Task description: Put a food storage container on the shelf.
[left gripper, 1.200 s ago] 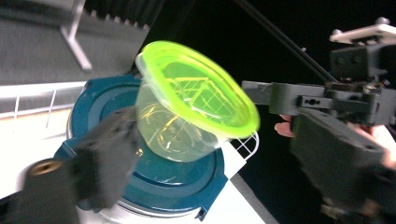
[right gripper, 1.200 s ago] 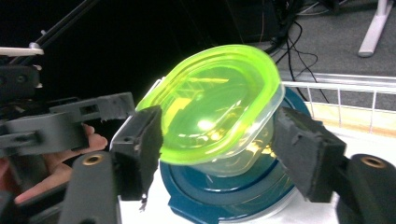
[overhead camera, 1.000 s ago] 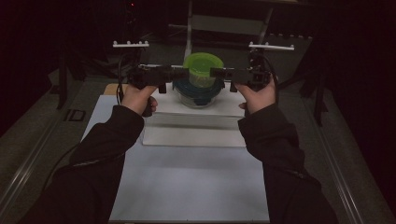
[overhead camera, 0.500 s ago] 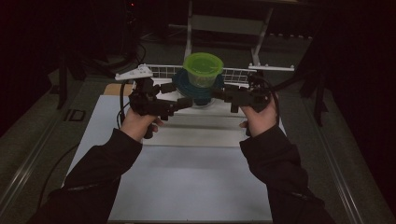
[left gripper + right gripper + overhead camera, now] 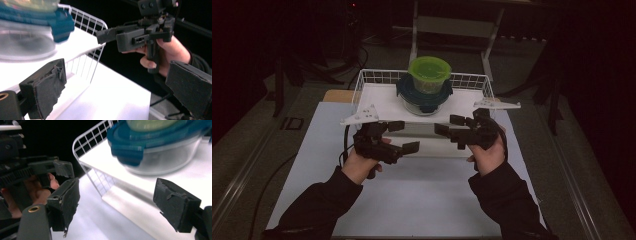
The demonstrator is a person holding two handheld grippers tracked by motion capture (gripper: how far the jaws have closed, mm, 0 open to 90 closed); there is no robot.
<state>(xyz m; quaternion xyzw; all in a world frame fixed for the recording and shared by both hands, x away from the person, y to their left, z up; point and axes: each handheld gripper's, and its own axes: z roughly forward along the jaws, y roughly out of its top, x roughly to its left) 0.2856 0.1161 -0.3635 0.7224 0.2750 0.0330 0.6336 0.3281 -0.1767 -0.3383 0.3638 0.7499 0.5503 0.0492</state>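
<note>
High view: a white wire basket [image 5: 362,82] sits at 12 o'clock on the white table [image 5: 412,200]. Inside it stands a clear bowl with a blue lid [image 5: 424,95], and a green-lidded tub [image 5: 429,72] is stacked on top. The left gripper [image 5: 404,136] hovers at 7 o'clock of the bowl, just outside the basket's near edge, jaws wide and empty. The right gripper [image 5: 451,127] hovers at 5 o'clock, also spread wide with nothing between.

Left gripper view: the bowl [image 5: 25,42] lies at 10 o'clock, blurred; the right gripper [image 5: 117,35] shows at 1 o'clock.

Right gripper view: the bowl [image 5: 160,152] fills 1 o'clock, probably resting flat on the basket floor; the left gripper [image 5: 63,173] shows at 9 o'clock.
</note>
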